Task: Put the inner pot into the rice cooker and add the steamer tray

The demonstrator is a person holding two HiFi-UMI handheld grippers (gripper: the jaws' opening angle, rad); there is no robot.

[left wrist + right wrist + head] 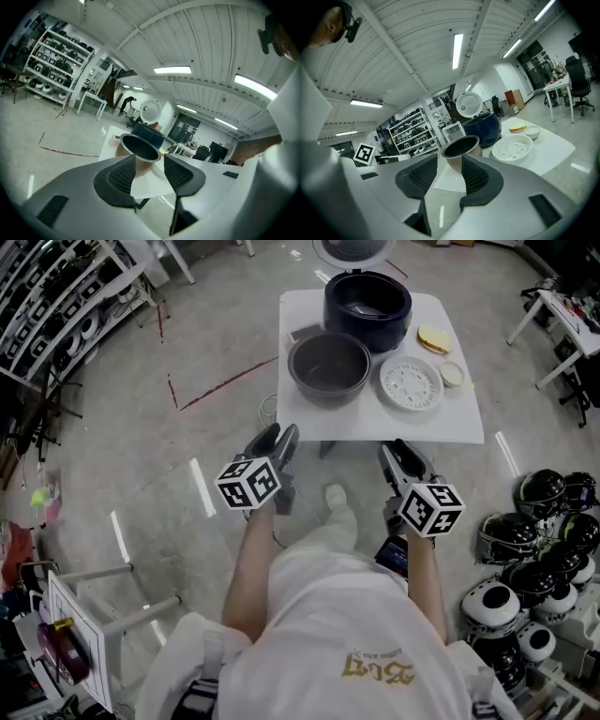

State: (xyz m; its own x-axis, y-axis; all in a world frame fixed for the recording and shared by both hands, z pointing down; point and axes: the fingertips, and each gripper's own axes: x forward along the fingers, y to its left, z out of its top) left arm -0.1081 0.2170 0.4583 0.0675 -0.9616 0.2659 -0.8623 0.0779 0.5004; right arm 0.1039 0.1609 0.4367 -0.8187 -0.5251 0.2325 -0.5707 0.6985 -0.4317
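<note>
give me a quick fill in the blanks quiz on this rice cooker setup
1. In the head view, the steamer tray lies to the ____ of the inner pot.
2. The pot, the tray and the rice cooker all stand on a ____ table.
3. The left gripper and the right gripper both have their jaws ____, with nothing held.

Missing words: right; white; open

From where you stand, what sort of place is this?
Probably a lab or workshop, not a kitchen: stocked shelves, a red line on the floor, an office chair, a rice cooker on a table.
</note>
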